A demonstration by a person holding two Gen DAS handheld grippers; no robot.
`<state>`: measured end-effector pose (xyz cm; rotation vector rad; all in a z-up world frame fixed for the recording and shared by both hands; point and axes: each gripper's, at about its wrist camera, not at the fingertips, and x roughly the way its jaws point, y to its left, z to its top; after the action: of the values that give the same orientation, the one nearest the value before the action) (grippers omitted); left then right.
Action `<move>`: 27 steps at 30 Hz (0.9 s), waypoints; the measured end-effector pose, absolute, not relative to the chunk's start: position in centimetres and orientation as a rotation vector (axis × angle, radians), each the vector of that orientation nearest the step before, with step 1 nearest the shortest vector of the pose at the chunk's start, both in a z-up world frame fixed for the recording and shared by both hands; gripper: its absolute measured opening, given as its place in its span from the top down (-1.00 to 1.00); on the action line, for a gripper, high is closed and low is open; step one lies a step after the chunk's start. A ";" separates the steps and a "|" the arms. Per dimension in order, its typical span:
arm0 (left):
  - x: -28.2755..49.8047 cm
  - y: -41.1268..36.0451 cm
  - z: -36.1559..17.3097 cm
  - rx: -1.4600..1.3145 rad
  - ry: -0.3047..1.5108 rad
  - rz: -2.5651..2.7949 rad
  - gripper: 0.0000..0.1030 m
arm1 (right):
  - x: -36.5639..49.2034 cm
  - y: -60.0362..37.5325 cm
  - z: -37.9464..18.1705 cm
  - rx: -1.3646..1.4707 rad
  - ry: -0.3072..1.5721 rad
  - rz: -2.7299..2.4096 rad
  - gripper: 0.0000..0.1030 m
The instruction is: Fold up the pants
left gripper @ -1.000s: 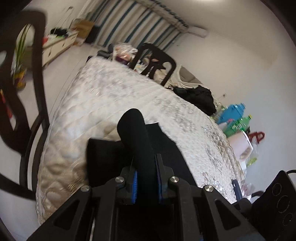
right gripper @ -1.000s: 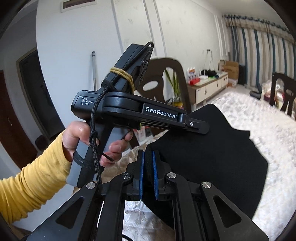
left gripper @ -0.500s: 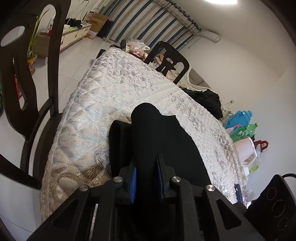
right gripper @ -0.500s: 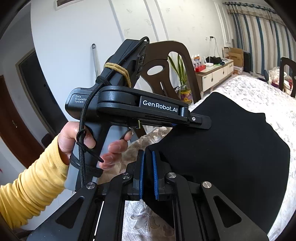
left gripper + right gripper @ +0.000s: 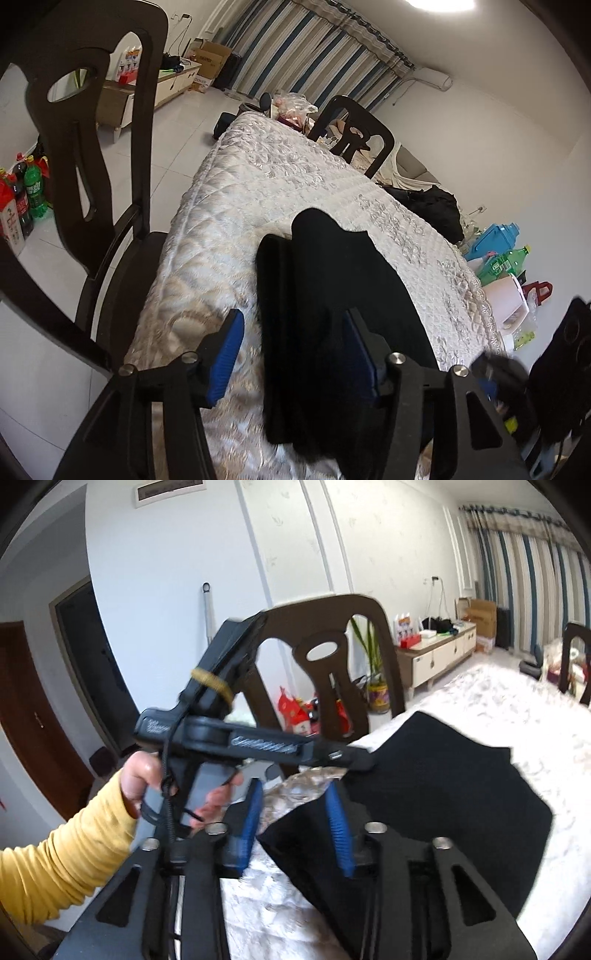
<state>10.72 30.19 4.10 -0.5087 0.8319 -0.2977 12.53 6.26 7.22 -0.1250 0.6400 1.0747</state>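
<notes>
The black pants (image 5: 332, 295) lie folded in layers on the white quilted table cover (image 5: 295, 184), near its close end. My left gripper (image 5: 291, 354) is open, its blue pads on either side of the near edge of the pants, holding nothing. In the right wrist view the pants (image 5: 443, 794) spread flat to the right. My right gripper (image 5: 295, 819) is open over a near corner of the fabric, holding nothing. The left gripper's body (image 5: 258, 742) and the hand in a yellow sleeve (image 5: 140, 779) are just ahead on the left.
A dark wooden chair (image 5: 110, 147) stands at the table's left side, also in the right wrist view (image 5: 332, 657). Another chair (image 5: 354, 133) stands at the far right. Bottles (image 5: 26, 195) are on the floor left. Bags and containers (image 5: 506, 258) crowd the right.
Both grippers have opened and let go of the pants. The lifted fabric has dropped flat onto the table. The left gripper has moved back a little.
</notes>
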 end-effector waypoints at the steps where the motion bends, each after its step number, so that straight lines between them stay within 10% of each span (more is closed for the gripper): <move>1: 10.4 30.3 4.1 -0.515 0.831 -0.303 -0.14 | 12.5 6.0 7.2 -0.135 0.635 1.066 0.08; 27: 3.6 30.0 4.7 -0.506 0.785 -0.181 -0.35 | 9.7 9.7 2.9 -0.344 0.691 1.071 -0.19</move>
<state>3.63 29.98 4.65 -0.5055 0.7851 -0.1806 9.73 9.66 2.89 -0.3439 0.6909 1.0713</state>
